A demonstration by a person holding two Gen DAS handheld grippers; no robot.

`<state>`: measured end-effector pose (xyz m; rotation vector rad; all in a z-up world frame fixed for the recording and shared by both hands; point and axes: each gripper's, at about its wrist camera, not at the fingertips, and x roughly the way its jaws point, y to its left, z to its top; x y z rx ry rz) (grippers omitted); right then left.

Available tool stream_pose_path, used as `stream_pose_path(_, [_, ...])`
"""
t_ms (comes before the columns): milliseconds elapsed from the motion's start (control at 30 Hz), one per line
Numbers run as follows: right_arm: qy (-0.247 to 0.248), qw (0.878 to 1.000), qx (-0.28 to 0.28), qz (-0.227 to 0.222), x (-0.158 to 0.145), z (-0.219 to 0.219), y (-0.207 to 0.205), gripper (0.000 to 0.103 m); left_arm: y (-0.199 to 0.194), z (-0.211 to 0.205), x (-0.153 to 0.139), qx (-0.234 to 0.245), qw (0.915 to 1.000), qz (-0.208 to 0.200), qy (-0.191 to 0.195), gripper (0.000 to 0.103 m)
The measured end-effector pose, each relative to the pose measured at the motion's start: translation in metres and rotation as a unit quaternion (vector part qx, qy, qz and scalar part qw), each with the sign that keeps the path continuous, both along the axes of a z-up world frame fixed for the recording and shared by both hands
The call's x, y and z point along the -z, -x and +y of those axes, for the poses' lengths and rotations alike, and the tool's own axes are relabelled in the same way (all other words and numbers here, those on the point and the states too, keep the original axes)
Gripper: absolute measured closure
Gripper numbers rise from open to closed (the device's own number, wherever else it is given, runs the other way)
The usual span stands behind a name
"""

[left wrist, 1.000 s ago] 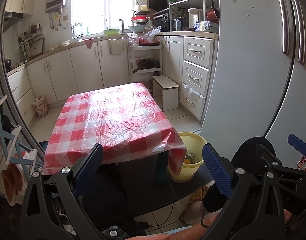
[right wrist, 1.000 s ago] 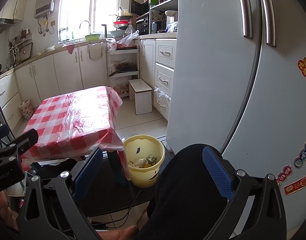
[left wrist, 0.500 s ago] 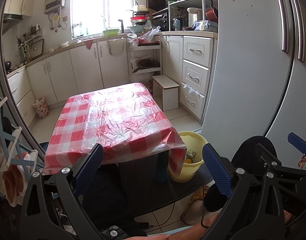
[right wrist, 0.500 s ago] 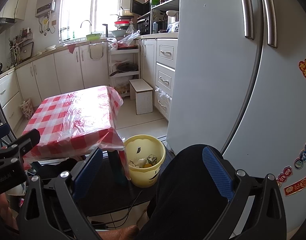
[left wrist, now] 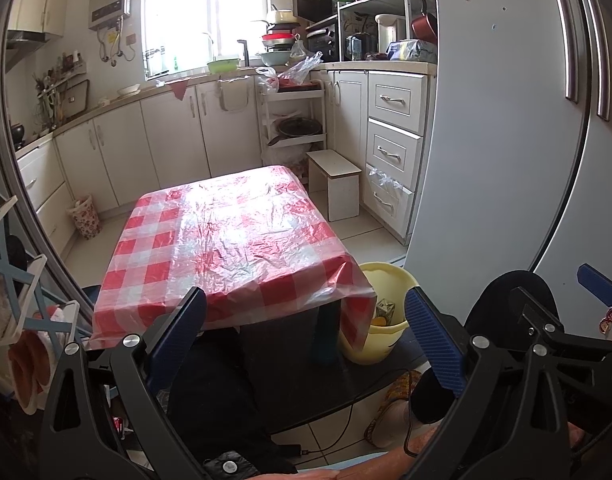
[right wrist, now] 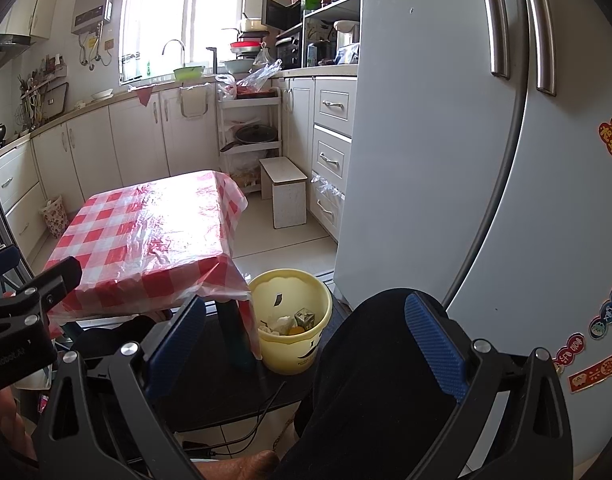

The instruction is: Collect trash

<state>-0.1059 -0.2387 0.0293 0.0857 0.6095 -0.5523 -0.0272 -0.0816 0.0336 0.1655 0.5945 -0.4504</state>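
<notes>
A yellow bin [right wrist: 292,322] stands on the floor by the table's right front leg, with a small carton, peel and other scraps inside; it also shows in the left wrist view [left wrist: 385,320]. The low table [left wrist: 226,240] has a red-and-white checked cloth under clear plastic, with nothing on it; it shows in the right wrist view too [right wrist: 146,232]. My left gripper [left wrist: 304,336] is open and empty, held back from the table's near edge. My right gripper [right wrist: 306,344] is open and empty above a dark-trousered knee, near the bin.
A grey fridge [right wrist: 445,140] stands close on the right. A white stool [right wrist: 288,196] and shelf trolley [right wrist: 248,128] are beyond the table. White cabinets [left wrist: 166,140] line the far wall. A dark mat with a cable [left wrist: 345,396] lies under the table.
</notes>
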Motion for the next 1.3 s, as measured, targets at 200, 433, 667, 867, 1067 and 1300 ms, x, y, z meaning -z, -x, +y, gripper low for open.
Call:
stream_pose_path(200, [0.000,1.000,0.000,0.000,0.000,0.000,0.000,0.007,0.000,0.001,0.000,0.000,1.0000,-0.001,-0.002,0.008])
stream_pose_path(433, [0.000,1.000,0.000,0.000,0.000,0.001,0.000,0.007,0.001,0.002,-0.001,-0.001,1.0000,-0.003,-0.007,0.008])
stream_pose_path(667, [0.000,1.000,-0.001,0.000,0.000,0.000,0.000,0.007,0.001,0.003,-0.003,-0.002,0.9999,-0.006,-0.009,0.008])
stream_pose_path(867, [0.000,1.000,-0.001,0.000,0.000,0.001,0.000,0.007,0.001,0.004,-0.003,-0.002,0.9999,-0.008,-0.010,0.008])
stream_pose_path(1067, [0.000,1.000,-0.001,0.000,0.000,0.002,0.000,0.007,0.001,0.005,-0.003,-0.002,0.9999,-0.008,-0.011,0.008])
stream_pose_path(1300, [0.000,1.000,-0.001,0.000,0.000,0.001,0.000,0.007,0.002,0.012,-0.004,0.022,0.9998,-0.002,0.003,0.008])
